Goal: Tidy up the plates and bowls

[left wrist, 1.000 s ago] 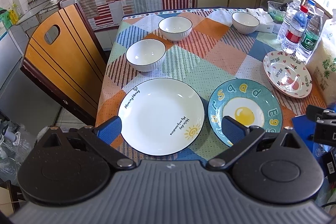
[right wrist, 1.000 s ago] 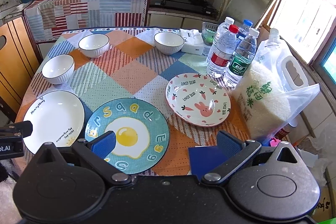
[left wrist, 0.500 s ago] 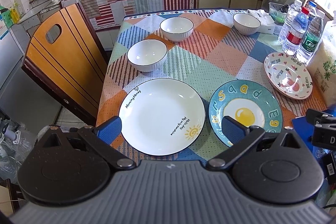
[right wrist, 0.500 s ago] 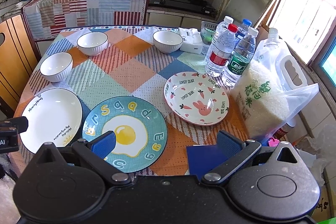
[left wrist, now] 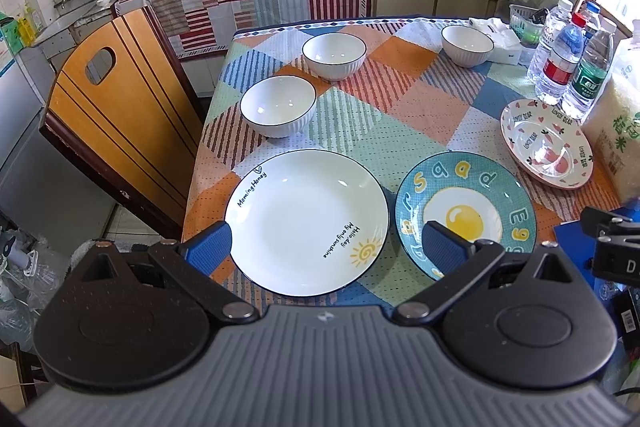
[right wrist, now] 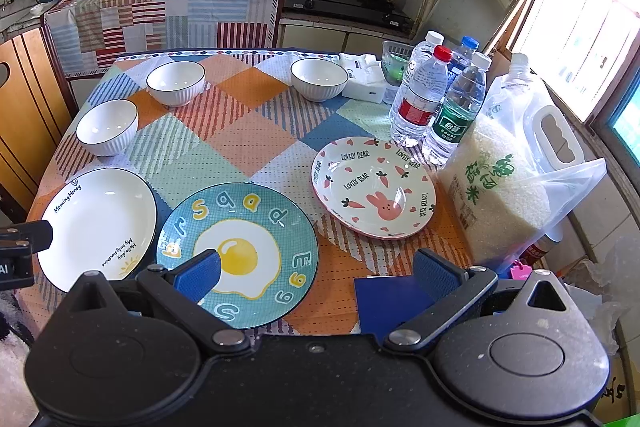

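Both grippers, left (left wrist: 326, 243) and right (right wrist: 316, 271), crept slightly forward, fingers apart and empty. Nothing's stacked yet: round white plate (left wrist: 306, 221), teal egg plate (right wrist: 240, 253), three white bowls wait.

Beside me, water bottles (right wrist: 420, 95) stand near a bag of rice (right wrist: 496, 191). A tissue pack (right wrist: 362, 81) lies behind them on the patchwork tablecloth (right wrist: 248, 143). I see a wooden chair (left wrist: 116, 119) at the table's far side.
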{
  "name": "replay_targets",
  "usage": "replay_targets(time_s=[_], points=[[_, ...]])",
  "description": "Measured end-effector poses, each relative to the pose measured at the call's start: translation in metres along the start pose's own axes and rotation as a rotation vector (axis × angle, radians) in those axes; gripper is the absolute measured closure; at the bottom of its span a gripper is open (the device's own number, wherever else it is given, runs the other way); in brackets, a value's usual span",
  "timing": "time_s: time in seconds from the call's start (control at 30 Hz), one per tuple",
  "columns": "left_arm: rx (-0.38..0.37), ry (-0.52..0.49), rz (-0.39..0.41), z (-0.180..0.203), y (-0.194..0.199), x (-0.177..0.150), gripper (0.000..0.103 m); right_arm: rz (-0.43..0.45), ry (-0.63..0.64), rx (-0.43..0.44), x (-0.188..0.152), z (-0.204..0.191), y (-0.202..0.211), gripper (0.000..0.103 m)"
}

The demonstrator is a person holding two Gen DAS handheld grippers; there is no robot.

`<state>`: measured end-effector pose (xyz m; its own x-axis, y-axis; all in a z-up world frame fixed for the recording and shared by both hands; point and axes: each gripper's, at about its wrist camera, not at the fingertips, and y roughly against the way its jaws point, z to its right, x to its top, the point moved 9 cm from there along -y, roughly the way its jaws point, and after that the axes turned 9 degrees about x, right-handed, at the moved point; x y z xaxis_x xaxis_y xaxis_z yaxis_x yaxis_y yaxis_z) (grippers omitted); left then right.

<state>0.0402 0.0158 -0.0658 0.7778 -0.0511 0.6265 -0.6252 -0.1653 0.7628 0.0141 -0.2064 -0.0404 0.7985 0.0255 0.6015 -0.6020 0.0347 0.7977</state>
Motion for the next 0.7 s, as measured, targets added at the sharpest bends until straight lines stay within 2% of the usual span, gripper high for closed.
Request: replay_targets(time_s=[0.2,0.4,0.47,0.6,0.7], points=[[-0.028,-0.049,0.009,0.006,-0.001,0.003,0.0,0.046,-0.004,0.022,0.0,0.0,0.003,0.0],[-0.026,-0.041,0.069,0.006,-0.017,0.019,0.0,0.209,0.037,0.047,0.005,0.002,-0.002,0.0],[-0.05,-0.066,0.078,0.012,-0.029,0.024,0.0,0.243,0.035,0.088,0.001,0.006,-0.013,0.0],[-0.126,-0.116,0.078,0.031,-0.058,0.032,0.0,0.21,-0.048,0.179,-0.015,0.016,-0.054,0.001],[-0.151,-0.181,0.084,0.047,-0.082,0.037,0.0,0.147,-0.095,0.22,-0.032,0.023,-0.084,0.009]])
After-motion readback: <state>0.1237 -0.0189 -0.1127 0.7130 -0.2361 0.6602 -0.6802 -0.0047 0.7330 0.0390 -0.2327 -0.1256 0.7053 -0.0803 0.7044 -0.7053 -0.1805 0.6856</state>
